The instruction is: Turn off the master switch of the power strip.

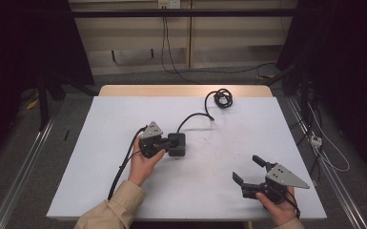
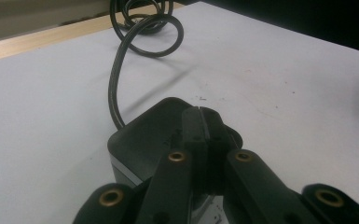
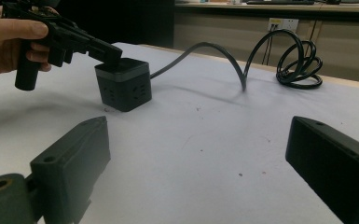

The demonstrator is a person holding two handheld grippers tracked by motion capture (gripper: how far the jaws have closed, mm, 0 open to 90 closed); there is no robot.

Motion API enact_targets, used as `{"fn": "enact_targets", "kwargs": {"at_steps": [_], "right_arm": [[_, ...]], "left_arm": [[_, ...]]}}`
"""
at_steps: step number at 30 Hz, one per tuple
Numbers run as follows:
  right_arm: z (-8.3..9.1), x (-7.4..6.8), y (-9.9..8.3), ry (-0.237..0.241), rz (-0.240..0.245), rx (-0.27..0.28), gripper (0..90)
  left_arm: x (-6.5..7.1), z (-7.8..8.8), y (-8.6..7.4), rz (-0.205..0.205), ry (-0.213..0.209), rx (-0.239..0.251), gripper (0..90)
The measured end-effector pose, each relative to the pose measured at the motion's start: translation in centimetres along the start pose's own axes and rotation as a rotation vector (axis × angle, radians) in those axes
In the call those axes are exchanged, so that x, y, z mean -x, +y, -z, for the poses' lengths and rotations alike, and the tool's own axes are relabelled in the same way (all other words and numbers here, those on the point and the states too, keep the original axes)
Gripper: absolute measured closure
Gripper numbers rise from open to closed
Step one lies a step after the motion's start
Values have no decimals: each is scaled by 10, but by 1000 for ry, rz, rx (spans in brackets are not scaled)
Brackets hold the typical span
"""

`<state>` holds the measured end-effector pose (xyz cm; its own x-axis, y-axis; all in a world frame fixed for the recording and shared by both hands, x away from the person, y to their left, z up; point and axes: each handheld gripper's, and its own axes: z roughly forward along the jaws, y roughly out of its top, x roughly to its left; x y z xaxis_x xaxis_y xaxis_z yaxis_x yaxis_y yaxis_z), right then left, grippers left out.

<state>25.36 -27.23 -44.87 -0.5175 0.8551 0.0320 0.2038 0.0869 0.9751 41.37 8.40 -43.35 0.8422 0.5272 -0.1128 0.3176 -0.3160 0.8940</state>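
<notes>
Closed left tongs [image 1: 168, 144] hiding socket cube [image 1: 178, 145] top

A lab-like recording room: a white-topped wooden desk [image 1: 124, 191] stands between dark black curtains [image 1: 24, 43] on grey carpet, metal floor rails [image 1: 21, 171] beside its edges, loose cables [image 1: 331, 157] trailing from a wall socket [image 1: 168, 4].

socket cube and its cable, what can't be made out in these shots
- Socket cube, left gripper view: the shut left gripper covers part of its top.
- Cable, left gripper view: the coil is cut off by the top edge.
- Cube's side markings, right gripper view: too small to read.
- Right gripper, open: nothing between its jaws.
</notes>
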Motion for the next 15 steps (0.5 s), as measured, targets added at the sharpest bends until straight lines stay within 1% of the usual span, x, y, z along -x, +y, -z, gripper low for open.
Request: {"fn": "enact_targets", "kwargs": {"at_steps": [15], "right_arm": [[1,1,0,-3,1,-1,59]], "left_arm": [[0,0,0,7,2,-2,900]]}}
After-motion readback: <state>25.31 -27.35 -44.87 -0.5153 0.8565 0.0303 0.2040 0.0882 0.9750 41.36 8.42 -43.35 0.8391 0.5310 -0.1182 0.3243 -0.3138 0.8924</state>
